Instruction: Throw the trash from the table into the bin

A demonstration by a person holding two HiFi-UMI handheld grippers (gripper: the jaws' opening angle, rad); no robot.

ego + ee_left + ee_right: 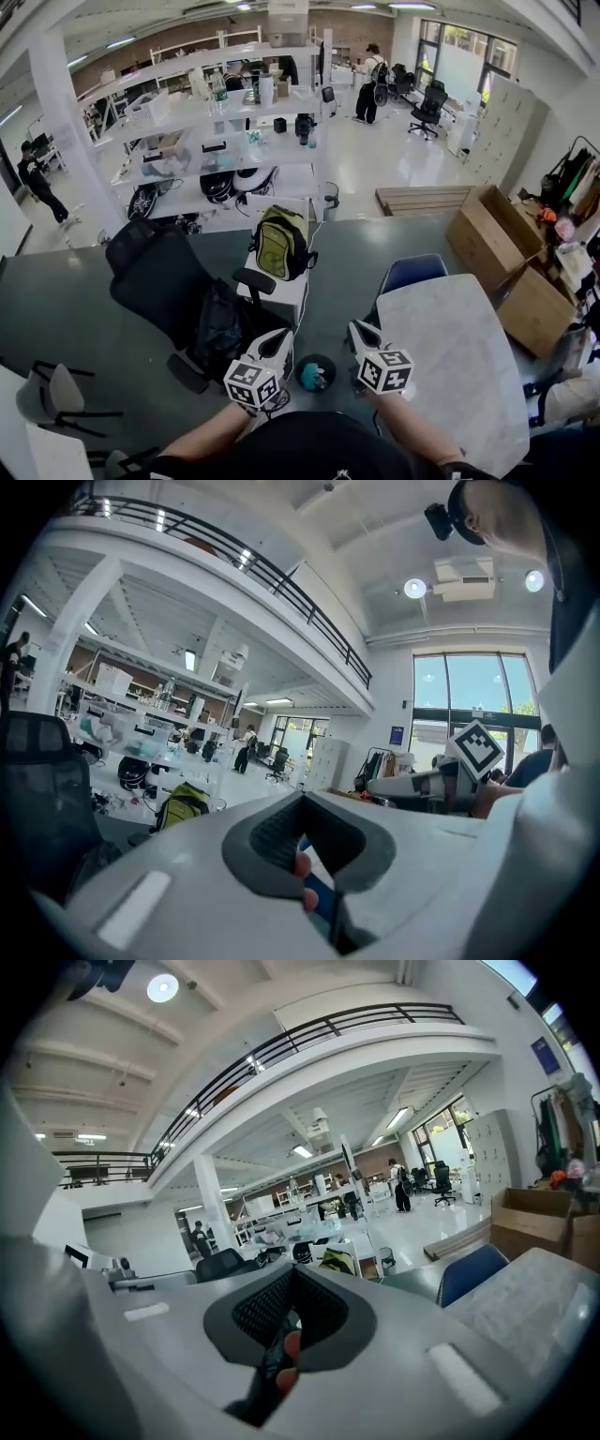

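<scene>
- The table (459,356), at the right of the head view, is seen bare, so clearing is judged nearly done.
- A teal piece (309,377) lies in the bin (330,362), at lower centre.
- The left gripper (305,841) is closed narrowly on a blue-and-white scrap (320,893), judged yet to be binned.
- The right gripper (291,1312) is pressed together, and nothing is made out between its jaws.
- No writing can be read. Only square markers are seen on the cubes (251,384).

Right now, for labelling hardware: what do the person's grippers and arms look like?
Both the left gripper and right gripper have white-grey shells, dark ribbed pads and a cube of black-and-white square markers. The person wears a black top; forearms uncovered.
</scene>
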